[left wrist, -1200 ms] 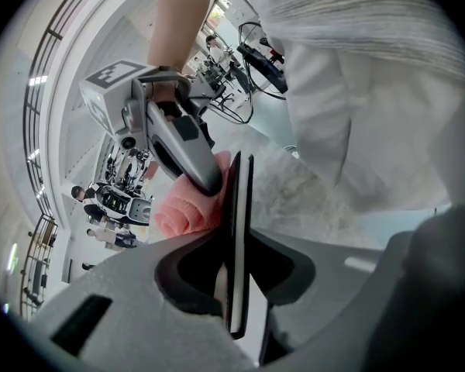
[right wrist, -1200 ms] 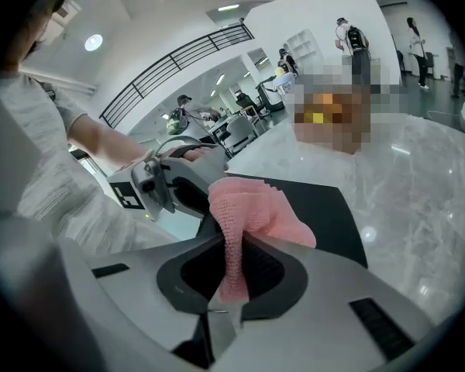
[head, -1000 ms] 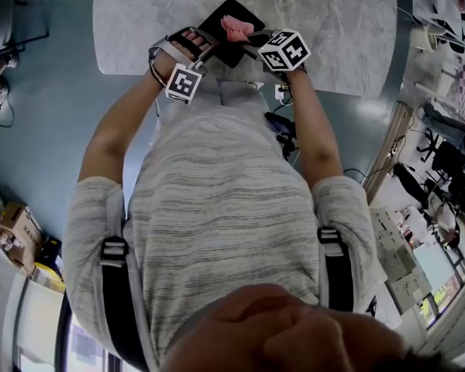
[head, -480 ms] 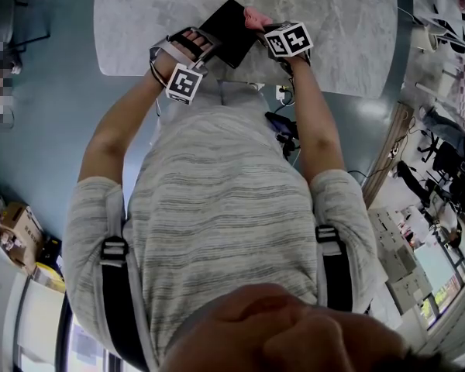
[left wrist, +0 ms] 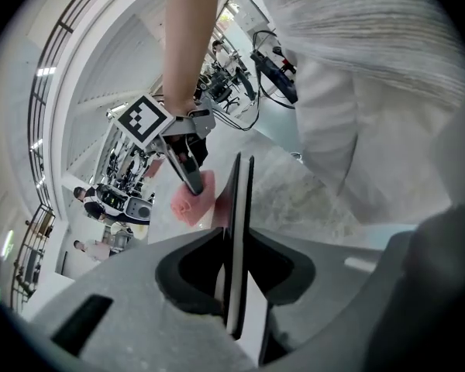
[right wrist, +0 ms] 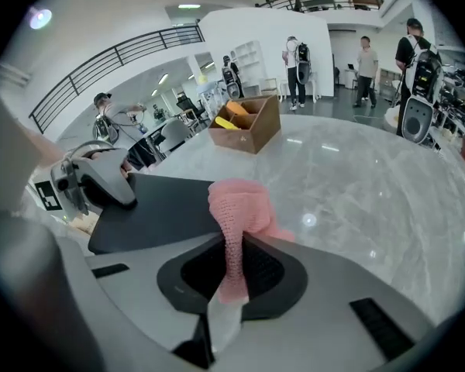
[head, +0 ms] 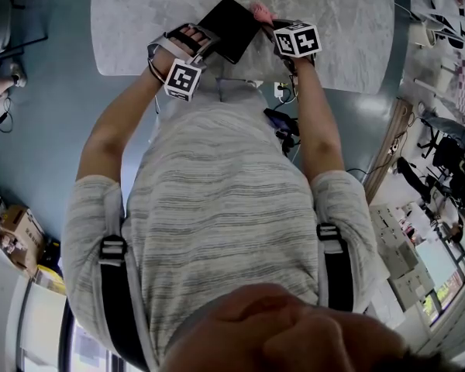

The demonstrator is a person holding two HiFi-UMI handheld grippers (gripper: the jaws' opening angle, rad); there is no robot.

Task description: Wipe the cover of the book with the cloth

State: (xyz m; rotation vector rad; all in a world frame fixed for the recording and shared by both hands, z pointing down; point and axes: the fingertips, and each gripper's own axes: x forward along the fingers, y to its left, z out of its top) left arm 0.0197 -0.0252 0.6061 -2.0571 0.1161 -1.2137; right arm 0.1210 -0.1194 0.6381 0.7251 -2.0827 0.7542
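Arms [head: 108,130] stretched over the marbled tabletop [head: 349,29], left gripper [left wrist: 234,285] jaws clamped on a thin black book [head: 229,26] — right gripper [right wrist: 231,277] jaws pinching a pink knitted cloth [right wrist: 237,204] beside it.

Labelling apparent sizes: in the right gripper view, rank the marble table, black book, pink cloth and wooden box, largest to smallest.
1. grey marble table
2. flat black book
3. pink knitted cloth and open brown wooden box look about alike; the cloth sits far nearer the camera, so unranked.
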